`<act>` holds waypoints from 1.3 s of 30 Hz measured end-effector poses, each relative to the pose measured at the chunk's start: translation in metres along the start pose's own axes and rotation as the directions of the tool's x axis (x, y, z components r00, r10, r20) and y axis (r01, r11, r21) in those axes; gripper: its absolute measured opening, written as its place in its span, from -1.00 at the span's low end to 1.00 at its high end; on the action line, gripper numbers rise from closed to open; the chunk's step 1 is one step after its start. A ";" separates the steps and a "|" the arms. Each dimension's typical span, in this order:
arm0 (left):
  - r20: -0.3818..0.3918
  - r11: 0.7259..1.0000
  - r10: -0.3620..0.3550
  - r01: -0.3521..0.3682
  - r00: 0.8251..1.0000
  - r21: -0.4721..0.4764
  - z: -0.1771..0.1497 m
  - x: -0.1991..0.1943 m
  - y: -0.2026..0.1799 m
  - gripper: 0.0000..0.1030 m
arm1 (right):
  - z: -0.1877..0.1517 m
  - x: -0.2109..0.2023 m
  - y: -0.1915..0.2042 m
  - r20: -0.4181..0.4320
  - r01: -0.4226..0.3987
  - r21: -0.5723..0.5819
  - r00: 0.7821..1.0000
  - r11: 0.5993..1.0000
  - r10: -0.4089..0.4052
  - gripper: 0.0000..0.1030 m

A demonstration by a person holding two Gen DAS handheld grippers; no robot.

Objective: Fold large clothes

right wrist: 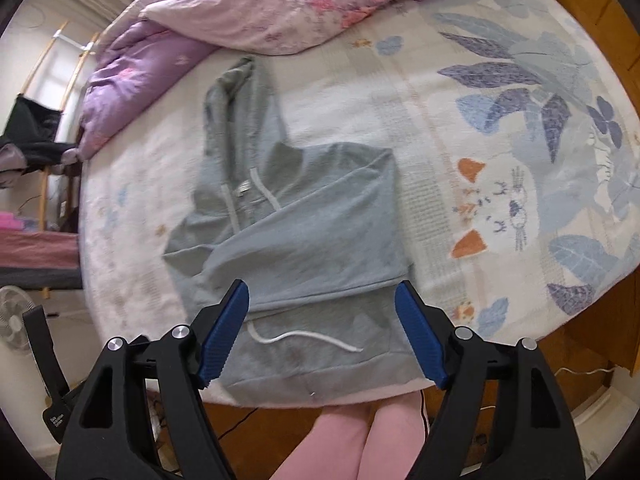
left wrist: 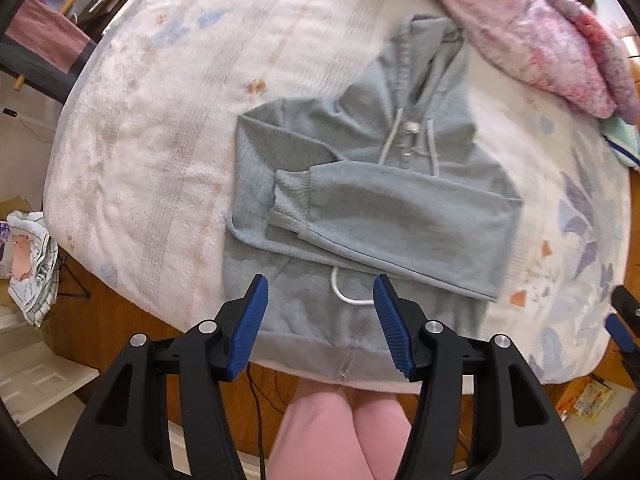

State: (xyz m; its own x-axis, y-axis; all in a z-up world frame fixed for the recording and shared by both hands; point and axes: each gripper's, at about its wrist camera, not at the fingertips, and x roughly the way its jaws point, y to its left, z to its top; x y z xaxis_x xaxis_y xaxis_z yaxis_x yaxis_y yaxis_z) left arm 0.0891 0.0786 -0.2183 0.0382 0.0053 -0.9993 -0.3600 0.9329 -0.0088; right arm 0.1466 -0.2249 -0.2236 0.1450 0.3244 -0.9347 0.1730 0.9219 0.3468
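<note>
A grey zip hoodie (left wrist: pixel 372 200) lies flat on the bed, hood pointing away from me, hem at the near edge. Both sleeves are folded across its chest, one cuff (left wrist: pixel 290 204) lying at the left side. A white drawstring (left wrist: pixel 346 294) lies loose on the lower front. My left gripper (left wrist: pixel 320 292) is open and empty above the hem. In the right wrist view the hoodie (right wrist: pixel 304 232) fills the middle, and my right gripper (right wrist: pixel 322 300) is open and empty above its lower part and the drawstring (right wrist: pixel 304 338).
The bed sheet (right wrist: pixel 500 128) has blue leaf prints on the right and is pale and fluffy on the left (left wrist: pixel 152 140). A purple and pink quilt (right wrist: pixel 248 12) is bunched at the far side. My pink-clad legs (left wrist: pixel 340 428) stand at the near edge. A fan (right wrist: pixel 14 320) stands left.
</note>
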 end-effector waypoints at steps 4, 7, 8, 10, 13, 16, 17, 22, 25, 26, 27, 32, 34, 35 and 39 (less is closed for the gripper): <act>0.063 1.000 0.019 -0.020 0.998 0.017 -0.010 -0.034 -0.013 0.11 | -0.001 -0.019 0.010 0.010 -0.083 -0.032 0.997 0.996 0.083 0.44; 0.097 0.999 0.036 -0.036 0.995 -0.002 -0.017 -0.057 -0.019 0.11 | 0.004 -0.028 0.012 0.002 -0.129 -0.036 0.992 0.991 0.129 0.45; 0.112 0.999 0.035 -0.034 0.993 -0.009 -0.018 -0.064 -0.020 0.11 | 0.006 -0.031 0.013 0.000 -0.143 -0.043 0.990 0.989 0.144 0.45; 0.144 0.999 0.050 -0.049 0.988 -0.016 -0.020 -0.075 -0.023 0.16 | 0.010 -0.036 0.016 0.002 -0.153 -0.070 0.988 0.986 0.153 0.46; 0.163 0.998 0.069 -0.066 0.984 -0.024 -0.020 -0.087 -0.026 0.17 | 0.018 -0.044 0.018 0.010 -0.154 -0.090 0.988 0.984 0.155 0.48; 0.179 0.998 0.047 -0.041 0.983 -0.037 -0.019 -0.098 -0.027 0.17 | 0.026 -0.054 0.015 0.026 -0.181 -0.071 0.983 0.981 0.183 0.55; 0.183 0.998 0.046 -0.040 0.982 -0.037 -0.018 -0.101 -0.027 0.17 | 0.027 -0.056 0.015 0.034 -0.180 -0.071 0.983 0.981 0.183 0.57; 0.192 0.999 0.034 -0.030 0.981 -0.026 -0.003 -0.109 -0.029 0.18 | 0.043 -0.066 0.018 0.061 -0.171 -0.063 0.983 0.983 0.175 0.60; 0.196 1.000 0.022 -0.022 0.980 -0.002 0.012 -0.113 -0.029 0.18 | 0.052 -0.070 0.022 0.078 -0.179 -0.042 0.980 0.983 0.182 0.61; 0.202 1.000 0.016 -0.018 0.979 0.010 0.019 -0.115 -0.029 0.18 | 0.054 -0.071 0.024 0.084 -0.178 -0.039 0.980 0.983 0.181 0.62; 0.207 1.000 0.013 -0.017 0.978 0.020 0.025 -0.116 -0.028 0.20 | 0.058 -0.071 0.028 0.096 -0.174 -0.033 0.980 0.984 0.176 0.64; 0.224 0.995 0.006 -0.029 0.974 0.097 0.071 -0.119 -0.027 0.23 | 0.079 -0.067 0.043 0.145 -0.158 0.009 0.977 0.987 0.155 0.66; 0.233 0.993 -0.003 -0.025 0.973 0.119 0.097 -0.121 -0.025 0.23 | 0.092 -0.063 0.051 0.146 -0.154 0.026 0.978 0.988 0.148 0.66; 0.234 0.991 -0.013 -0.019 0.972 0.133 0.109 -0.121 -0.025 0.23 | 0.098 -0.060 0.055 0.149 -0.151 0.032 0.978 0.988 0.144 0.66; 0.218 0.987 -0.012 -0.023 0.976 0.160 0.153 -0.112 -0.028 0.28 | 0.128 -0.044 0.071 0.124 -0.115 0.035 0.986 0.993 0.110 0.69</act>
State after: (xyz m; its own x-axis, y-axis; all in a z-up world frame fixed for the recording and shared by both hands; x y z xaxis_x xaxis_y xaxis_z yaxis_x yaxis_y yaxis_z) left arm 0.2377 0.1075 -0.1004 0.2454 0.0723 -0.9667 -0.2069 0.9781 0.0206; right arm 0.2773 -0.2008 -0.1477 0.2826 0.3949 -0.8742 0.1895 0.8704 0.4544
